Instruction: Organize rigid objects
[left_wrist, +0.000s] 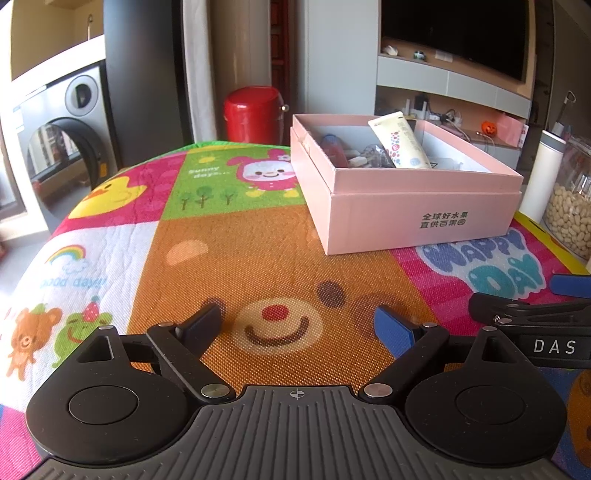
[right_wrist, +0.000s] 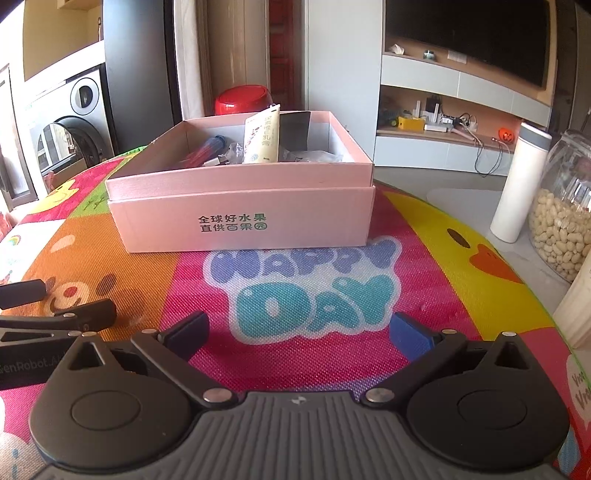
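Note:
A pink cardboard box (left_wrist: 413, 218) (right_wrist: 243, 225) sits on the cartoon-print mat (left_wrist: 258, 251) (right_wrist: 317, 280), nested in its own lid. Inside it a cream tube (left_wrist: 400, 142) (right_wrist: 261, 134) leans upright among several small items, one of them a red and blue cylinder (right_wrist: 207, 149). My left gripper (left_wrist: 299, 326) hovers low over the bear face, open and empty, well short of the box. My right gripper (right_wrist: 301, 332) stands open and empty over the "HAPPY DAY" print, in front of the box. Each gripper shows at the edge of the other's view.
A white bottle (right_wrist: 519, 184) and a glass jar of pale beans (right_wrist: 561, 221) stand at the table's right edge. A red round container (left_wrist: 253, 114) sits behind the table. A washing machine (left_wrist: 62, 147) is at far left, and shelves with a television at back right.

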